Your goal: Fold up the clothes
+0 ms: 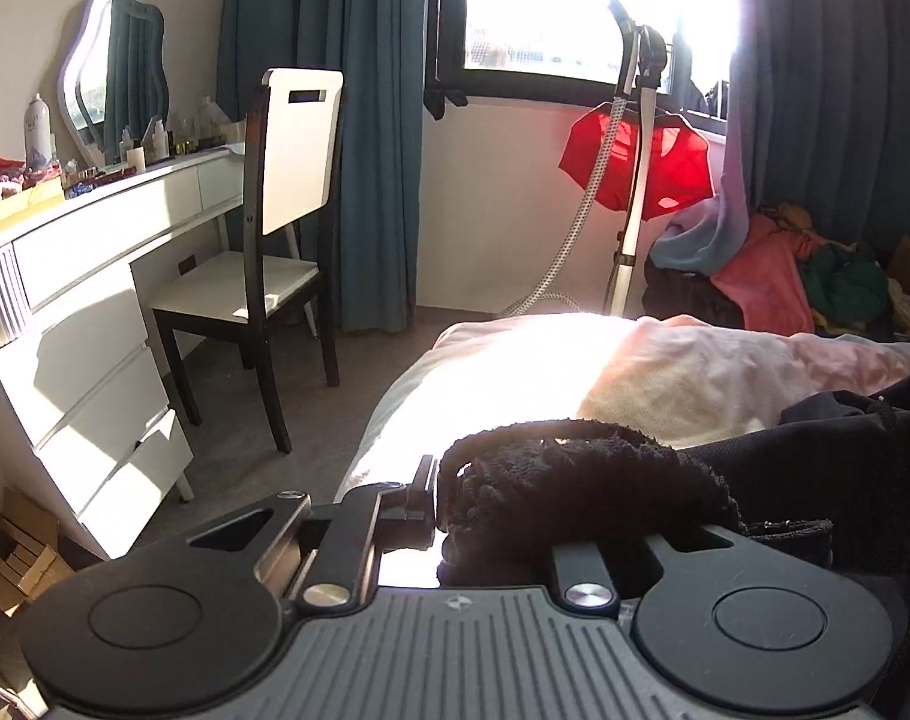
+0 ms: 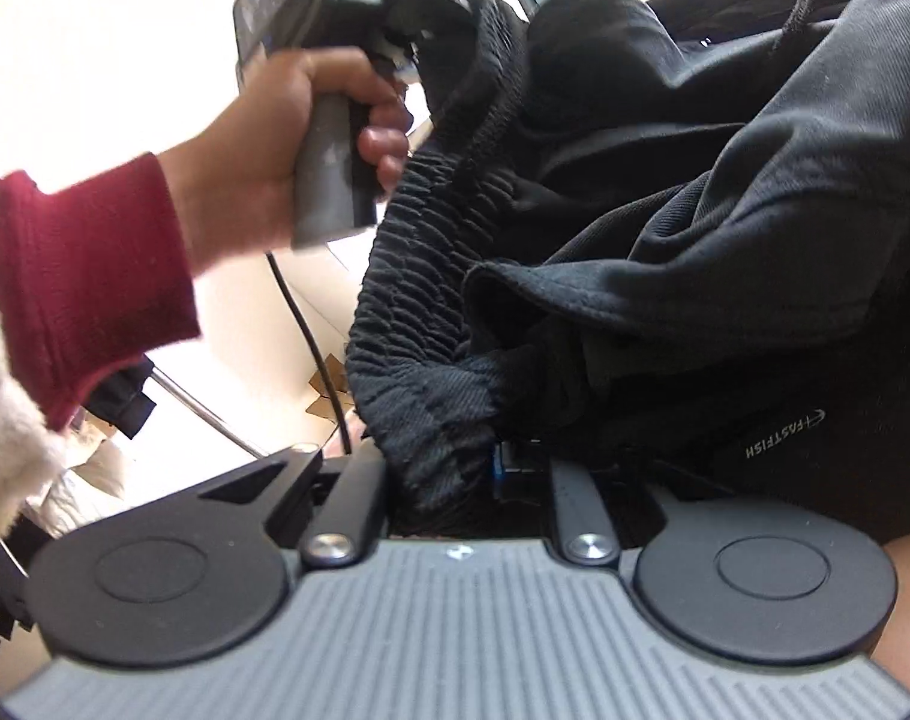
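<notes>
A black garment with a ribbed elastic waistband and a small white logo hangs bunched between both grippers. My right gripper is shut on the lower part of the waistband, and cloth covers its fingertips. My left gripper grips the waistband's upper end, held by a hand in a dark red sleeve. In the left wrist view the left gripper is shut on a fuzzy black fold of the garment, which hides its right finger, above the bed.
A pink and white blanket covers the bed. To the left stand a white chair and a white dresser with a mirror. A garment steamer holding red cloth and a clothes pile stand beyond the bed. A cardboard box lies on the floor.
</notes>
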Tool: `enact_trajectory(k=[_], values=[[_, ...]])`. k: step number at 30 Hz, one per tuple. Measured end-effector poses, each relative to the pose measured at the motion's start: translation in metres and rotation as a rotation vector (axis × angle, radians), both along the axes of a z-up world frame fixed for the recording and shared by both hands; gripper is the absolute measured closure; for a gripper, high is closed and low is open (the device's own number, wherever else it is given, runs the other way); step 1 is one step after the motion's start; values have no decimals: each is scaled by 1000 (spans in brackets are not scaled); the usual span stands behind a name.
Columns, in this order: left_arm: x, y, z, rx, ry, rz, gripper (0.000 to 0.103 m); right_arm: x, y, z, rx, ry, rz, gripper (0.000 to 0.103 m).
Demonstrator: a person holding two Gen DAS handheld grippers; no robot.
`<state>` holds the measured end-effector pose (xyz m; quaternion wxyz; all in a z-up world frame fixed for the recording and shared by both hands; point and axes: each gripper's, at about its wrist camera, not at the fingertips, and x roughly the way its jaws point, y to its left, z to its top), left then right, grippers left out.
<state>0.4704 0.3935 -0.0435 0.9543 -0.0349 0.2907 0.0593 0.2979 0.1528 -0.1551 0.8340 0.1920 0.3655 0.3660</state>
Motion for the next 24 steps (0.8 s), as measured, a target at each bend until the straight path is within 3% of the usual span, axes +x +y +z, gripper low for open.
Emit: enact_trajectory(k=[3,4,5,7,10,16,21,24], values=[[-10,19,-13,-28,18,32,80,-3,-4,3,25,16,-12,77],[-14,25,-14,-34,27,51,69,-5,-4,4,21,16,-15,72],[-18,30,-16,-40,37,70,47,-8,-1,6,4,4,-13,69],[-36,39,-13,-27,51,130,18,-16,2,13,-55,-32,-20,57],[-72,48,-6,-6,64,209,14,-33,2,24,-121,-71,-57,48],[-173,32,23,-15,43,227,13,-68,-6,41,-208,-118,-189,34],[-266,-4,49,21,-20,171,8,-84,22,46,-331,-236,-235,31],[-308,-17,66,86,-32,156,7,-104,50,43,-422,-369,-233,22]])
